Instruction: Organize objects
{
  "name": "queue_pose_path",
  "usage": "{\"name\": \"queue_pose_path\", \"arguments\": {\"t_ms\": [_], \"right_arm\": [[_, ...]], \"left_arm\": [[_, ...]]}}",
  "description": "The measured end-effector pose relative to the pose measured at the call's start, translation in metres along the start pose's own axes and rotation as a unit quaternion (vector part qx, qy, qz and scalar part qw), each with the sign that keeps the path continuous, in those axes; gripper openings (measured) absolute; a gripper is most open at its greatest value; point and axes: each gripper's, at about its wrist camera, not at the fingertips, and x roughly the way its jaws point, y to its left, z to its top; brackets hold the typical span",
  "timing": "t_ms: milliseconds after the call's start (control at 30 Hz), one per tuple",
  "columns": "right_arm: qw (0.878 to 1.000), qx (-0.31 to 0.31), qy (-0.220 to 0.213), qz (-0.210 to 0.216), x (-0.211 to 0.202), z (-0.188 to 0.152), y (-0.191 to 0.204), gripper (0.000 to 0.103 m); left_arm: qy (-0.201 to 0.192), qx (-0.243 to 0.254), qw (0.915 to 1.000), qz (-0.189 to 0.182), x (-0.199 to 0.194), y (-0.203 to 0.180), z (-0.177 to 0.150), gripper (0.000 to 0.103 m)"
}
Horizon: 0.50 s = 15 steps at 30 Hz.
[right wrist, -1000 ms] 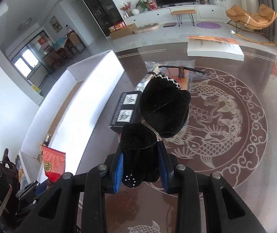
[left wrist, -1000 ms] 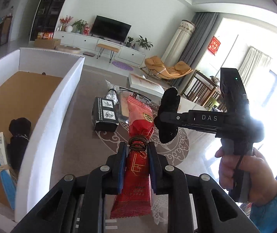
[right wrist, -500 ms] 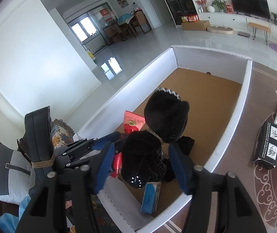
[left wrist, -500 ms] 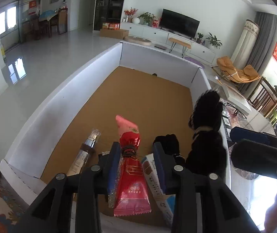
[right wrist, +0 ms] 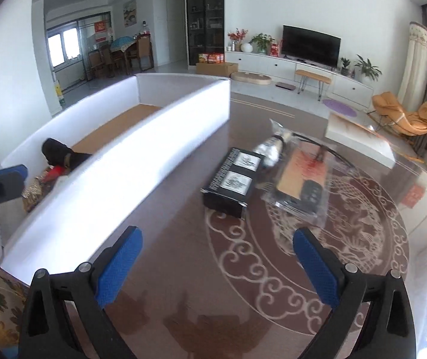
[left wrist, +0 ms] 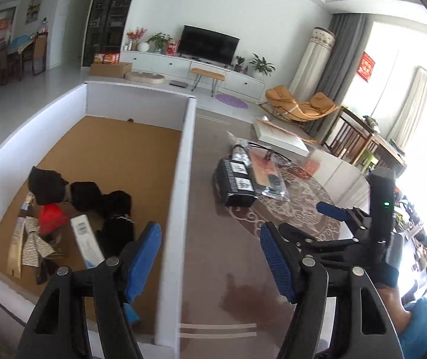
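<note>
**Both grippers empty, stuff sitting in the box**

Over on the left, the white box has the black plush pieces, the red packet and a silvery bow lying on its cardboard floor. The left gripper straddles the box wall, jaws opening, nothing between them. Right of it, the right gripper is spreading wide over the desk, also empty. The black carton and a clear-wrapped pack lie side by side further out.
</note>
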Motion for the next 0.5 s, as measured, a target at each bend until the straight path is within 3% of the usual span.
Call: {"name": "queue_pose_path", "arguments": {"t_ms": [33, 100, 267, 400, 500], "right_arm": [[1.000, 0.009, 0.010, -0.020, 0.000, -0.010, -0.022, 0.101], [0.998, 0.024, 0.023, -0.058, 0.000, -0.030, -0.054, 0.101], [0.991, 0.063, 0.046, -0.111, -0.008, -0.065, -0.099, 0.101], [0.988, 0.089, 0.049, -0.116, -0.010, -0.073, -0.107, 0.101], [0.986, 0.100, 0.054, -0.118, -0.004, -0.072, -0.102, 0.101]], "left_arm": [[0.003, 0.019, 0.9996, -0.019, 0.002, -0.022, -0.005, 0.075], [0.013, 0.053, 0.9974, -0.047, 0.012, -0.060, -0.015, 0.094], [0.065, 0.118, 0.9891, -0.060, 0.069, -0.123, -0.051, 0.095], [0.085, 0.132, 0.9868, -0.042, 0.111, -0.134, -0.068, 0.095], [0.092, 0.121, 0.9881, -0.023, 0.135, -0.122, -0.067, 0.095]]}}
